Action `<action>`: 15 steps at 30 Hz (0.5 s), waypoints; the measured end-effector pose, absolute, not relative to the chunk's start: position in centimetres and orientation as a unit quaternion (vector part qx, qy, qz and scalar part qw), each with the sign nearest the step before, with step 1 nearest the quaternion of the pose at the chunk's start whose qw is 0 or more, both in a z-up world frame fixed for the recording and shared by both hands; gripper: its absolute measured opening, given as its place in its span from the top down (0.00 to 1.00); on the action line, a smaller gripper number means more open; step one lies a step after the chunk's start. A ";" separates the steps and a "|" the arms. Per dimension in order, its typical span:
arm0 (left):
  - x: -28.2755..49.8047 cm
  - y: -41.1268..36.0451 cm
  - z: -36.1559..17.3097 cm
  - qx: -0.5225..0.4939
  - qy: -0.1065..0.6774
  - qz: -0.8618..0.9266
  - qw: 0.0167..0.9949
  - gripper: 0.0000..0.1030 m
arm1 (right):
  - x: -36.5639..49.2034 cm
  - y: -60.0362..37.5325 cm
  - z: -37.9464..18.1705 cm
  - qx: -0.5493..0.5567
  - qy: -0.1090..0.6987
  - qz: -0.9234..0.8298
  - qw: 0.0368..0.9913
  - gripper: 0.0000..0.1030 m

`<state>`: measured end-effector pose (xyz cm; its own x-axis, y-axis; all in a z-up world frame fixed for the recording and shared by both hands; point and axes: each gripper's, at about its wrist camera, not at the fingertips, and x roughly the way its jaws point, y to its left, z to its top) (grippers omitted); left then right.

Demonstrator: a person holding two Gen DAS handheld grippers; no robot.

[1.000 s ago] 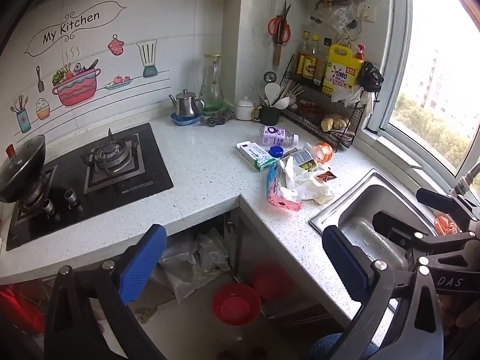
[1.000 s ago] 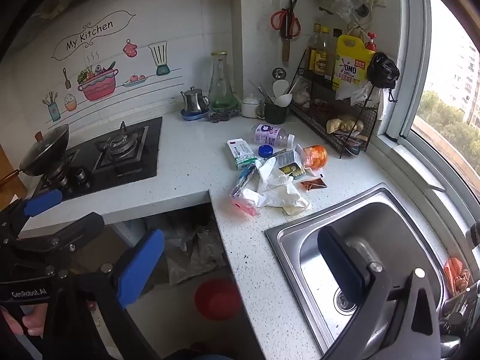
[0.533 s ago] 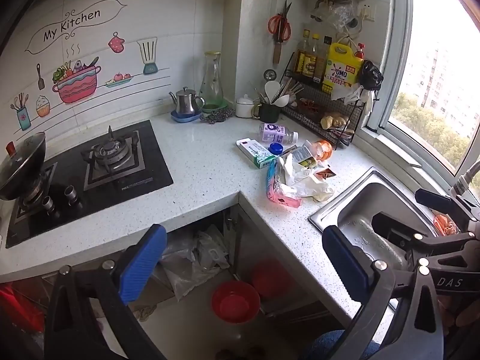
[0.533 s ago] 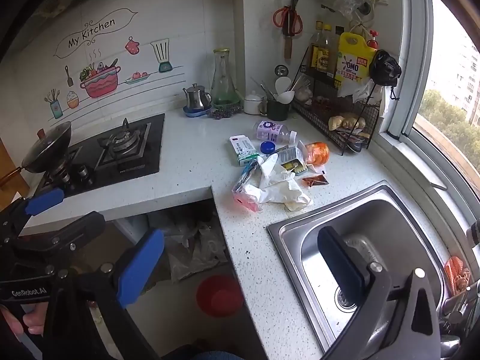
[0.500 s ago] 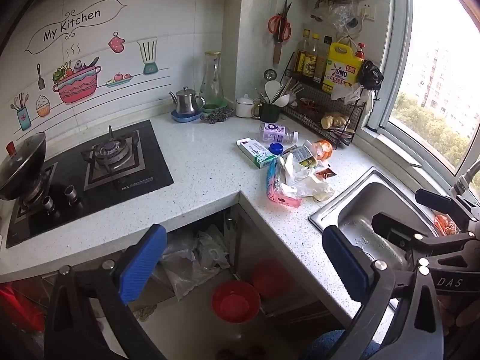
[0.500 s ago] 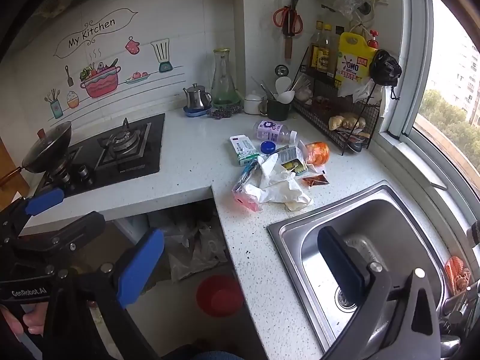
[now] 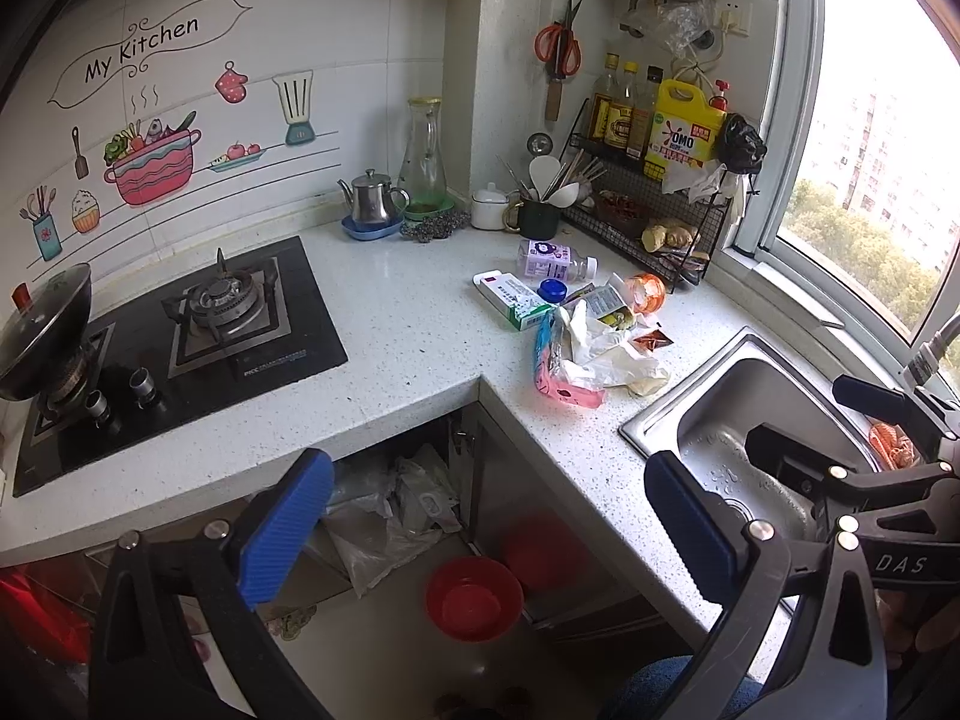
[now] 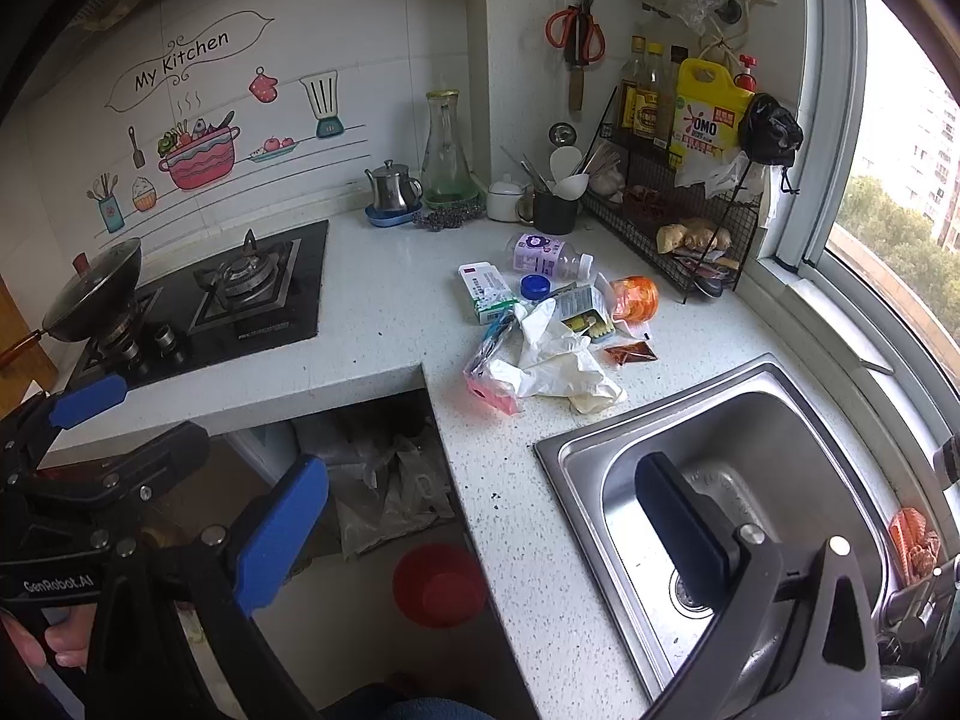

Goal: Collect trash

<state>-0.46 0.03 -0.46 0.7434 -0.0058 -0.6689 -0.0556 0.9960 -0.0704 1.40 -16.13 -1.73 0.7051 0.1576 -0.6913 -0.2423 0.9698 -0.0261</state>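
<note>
Left claw (image 7: 489, 516): spread, empty, well back.
Right claw (image 8: 480, 525): spread, empty.
Trash (image 8: 543, 330): heaped on worktop (image 8: 384, 294) beside sink (image 8: 780, 420).
Risk: loose wrappers may slide into sink.

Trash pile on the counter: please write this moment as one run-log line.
phase: approach | left gripper: open, empty | right gripper: open, empty | trash pile: untouched, on counter beside sink

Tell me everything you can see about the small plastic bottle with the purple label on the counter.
The bottle is small, clear-looking plastic with a purple-and-white label and a pale neck with no cap visible. It lies on its side on the speckled counter, neck toward the wire rack, at the back edge of the trash pile, just behind a blue cap.
</note>
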 end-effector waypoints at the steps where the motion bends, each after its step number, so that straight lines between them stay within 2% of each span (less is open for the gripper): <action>1: -0.5 0.0 -0.5 -0.043 0.358 0.013 0.933 0.00 | 1.3 -16.1 -1.7 -0.059 0.367 0.108 0.922 0.00; 15: -0.5 -0.1 -0.7 -0.042 0.359 0.014 0.932 0.00 | 1.2 -16.1 -1.6 -0.063 0.370 0.106 0.921 0.00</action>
